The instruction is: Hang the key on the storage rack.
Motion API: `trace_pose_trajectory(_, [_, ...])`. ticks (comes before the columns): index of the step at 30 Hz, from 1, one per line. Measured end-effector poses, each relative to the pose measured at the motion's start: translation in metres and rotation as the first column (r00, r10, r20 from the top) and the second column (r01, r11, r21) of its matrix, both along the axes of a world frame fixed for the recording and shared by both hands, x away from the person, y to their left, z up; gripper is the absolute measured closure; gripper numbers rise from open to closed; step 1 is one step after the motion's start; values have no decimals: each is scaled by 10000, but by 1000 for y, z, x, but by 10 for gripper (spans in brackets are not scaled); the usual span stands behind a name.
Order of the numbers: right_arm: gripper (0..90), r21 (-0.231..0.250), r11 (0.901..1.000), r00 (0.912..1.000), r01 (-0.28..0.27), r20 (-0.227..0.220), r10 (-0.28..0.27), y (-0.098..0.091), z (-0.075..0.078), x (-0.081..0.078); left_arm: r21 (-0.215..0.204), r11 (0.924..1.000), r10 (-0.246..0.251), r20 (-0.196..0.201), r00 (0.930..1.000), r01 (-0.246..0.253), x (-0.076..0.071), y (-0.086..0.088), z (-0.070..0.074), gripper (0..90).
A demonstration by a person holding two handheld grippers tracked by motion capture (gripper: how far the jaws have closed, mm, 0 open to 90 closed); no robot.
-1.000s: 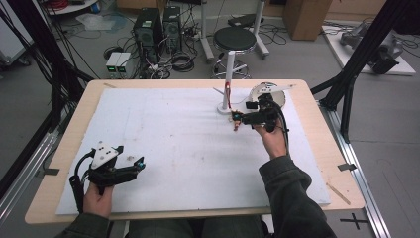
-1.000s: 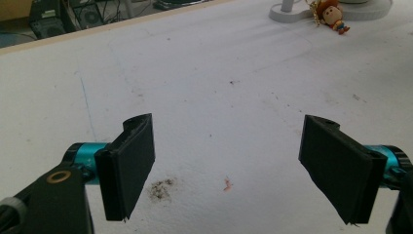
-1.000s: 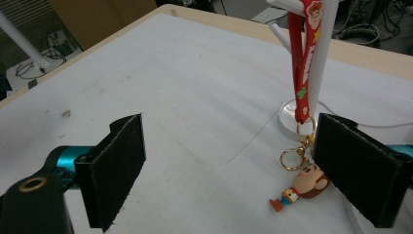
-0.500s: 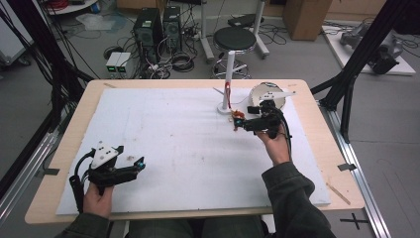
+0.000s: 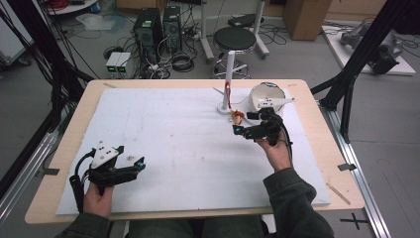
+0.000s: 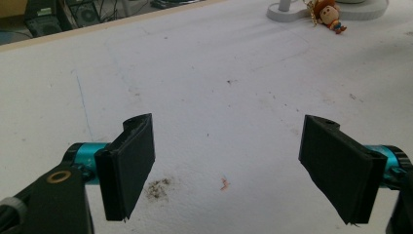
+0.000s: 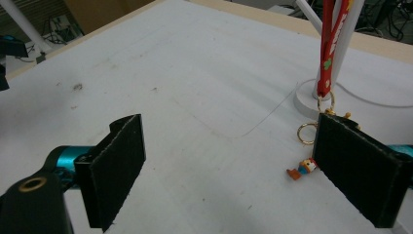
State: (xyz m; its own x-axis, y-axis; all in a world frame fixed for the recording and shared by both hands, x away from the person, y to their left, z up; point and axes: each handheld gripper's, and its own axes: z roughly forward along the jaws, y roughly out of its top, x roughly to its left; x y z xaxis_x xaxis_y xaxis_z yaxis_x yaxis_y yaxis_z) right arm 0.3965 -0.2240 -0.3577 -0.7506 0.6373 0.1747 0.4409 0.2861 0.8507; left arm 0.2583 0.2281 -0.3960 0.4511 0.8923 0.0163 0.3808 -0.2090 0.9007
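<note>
A white stand [image 5: 227,74] rises at the back of the table, and a red lanyard [image 5: 228,92] hangs from it. At the lanyard's end a small toy figure keychain [image 5: 237,117] lies on the white mat beside the stand's base. My right gripper [image 5: 242,123] is open just in front of the figure and points left. In the right gripper view the figure [image 7: 302,169] and a gold ring [image 7: 307,132] lie against the inside of the right-hand jaw of the right gripper [image 7: 238,170], below the lanyard [image 7: 331,44]. My left gripper [image 5: 131,156] rests open and empty at the front left, as the left gripper [image 6: 226,165] view also shows.
A white bowl [image 5: 267,96] with a white spoon [image 5: 280,102] in it stands right of the stand. The white mat [image 5: 173,134] covers most of the wooden table [image 5: 327,144]. A stool [image 5: 235,39] and computer cases [image 5: 153,25] stand on the floor beyond the far edge.
My right gripper has drawn back a little from the stand towards the person and now points left. The left gripper has not moved.
</note>
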Motion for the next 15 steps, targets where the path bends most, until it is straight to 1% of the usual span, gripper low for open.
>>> trace_pose_trajectory(1, [112, 11, 10000, 10000, -18, 25, 18, 0, -1, -1, 9, 10000, -4, 0, 10000, 4, 0, 0, 0, 213])
trace_pose_trajectory(2, [112, -88, 9999, 10000, -49, -64, 49, 0, -1, -2, 20, 10000, -6, -16, 10000, 6, 0, 0, 0, 213])
trace_pose_trajectory(4, [112, -170, 9998, 9999, -86, -93, 84, 0, -1, -4, 12, 10000, -6, -31, 10000, 6, 0, 0, 0, 213])
trace_pose_trajectory(8, [111, -172, 9997, 9998, -161, 105, 162, 1, 2, -9, 14, 10000, -5, -22, 10000, 5, 0, 0, 0, 213])
trace_pose_trajectory(12, [111, -316, 9992, 9995, -241, 188, 247, 3, 3, -13, 50, 10000, -23, -26, 10000, 23, 0, 0, 0, 213])
trace_pose_trajectory(15, [111, -299, 9990, 9990, -320, 293, 329, 3, 3, -17, 54, 10000, -27, -26, 10000, 27, 0, 0, 0, 213])
